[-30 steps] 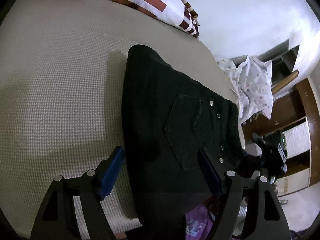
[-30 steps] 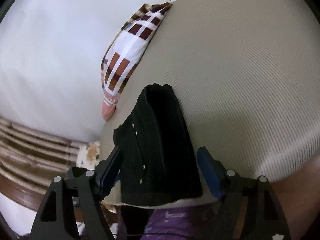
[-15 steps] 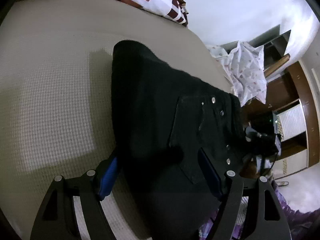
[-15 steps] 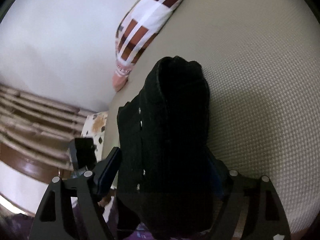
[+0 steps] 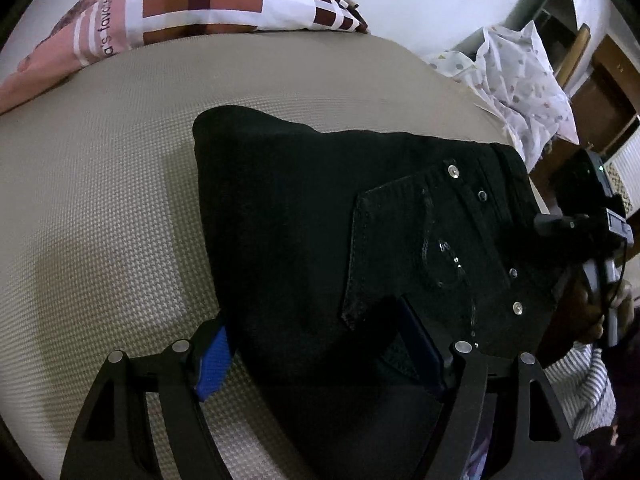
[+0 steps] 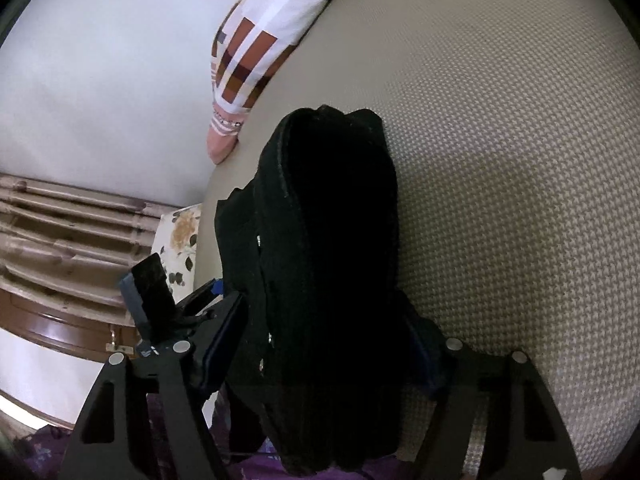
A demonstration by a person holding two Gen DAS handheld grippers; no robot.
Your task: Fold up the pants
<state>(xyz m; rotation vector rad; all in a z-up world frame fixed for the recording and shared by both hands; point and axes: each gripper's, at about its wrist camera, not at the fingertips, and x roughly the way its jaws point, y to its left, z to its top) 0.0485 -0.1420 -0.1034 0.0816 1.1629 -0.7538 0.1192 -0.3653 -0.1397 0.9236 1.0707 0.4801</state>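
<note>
the black pants (image 5: 312, 216) lie folded into a thick bundle on the beige waffle-textured bedspread (image 5: 100, 208), near the bed's edge. in the left wrist view the back pocket (image 5: 416, 252) faces up, with small metal rivets (image 5: 453, 171) along the waistband side, and the folded end points toward the far left.

the left gripper (image 5: 320, 344) is spread wide and straddles the near edge of the bundle: its left blue pad (image 5: 214, 356) sits on the bedspread just beside the cloth, and its right finger (image 5: 420, 344) lies over the dark fabric by the pocket's lower corner. the jaws are apart and not pinched on anything.

the right gripper (image 6: 320, 344) also stands wide, with the bundle (image 6: 324, 248) filling the gap between its two fingers (the pants look tall and rounded from this end). its left pad (image 6: 224, 340) is close against the cloth's left side, and the right one (image 6: 420, 344) is half hidden behind the fabric; whether either pad presses the cloth, i cannot tell.

a checked pillow (image 5: 208, 4) in white, brown and pink lies at the far edge of the bed. a spotted white cloth (image 5: 520, 76) hangs at the far right, by wooden furniture (image 5: 600, 92). in the right wrist view the other gripper (image 6: 156, 300) shows at the left, off the bed edge.
</note>
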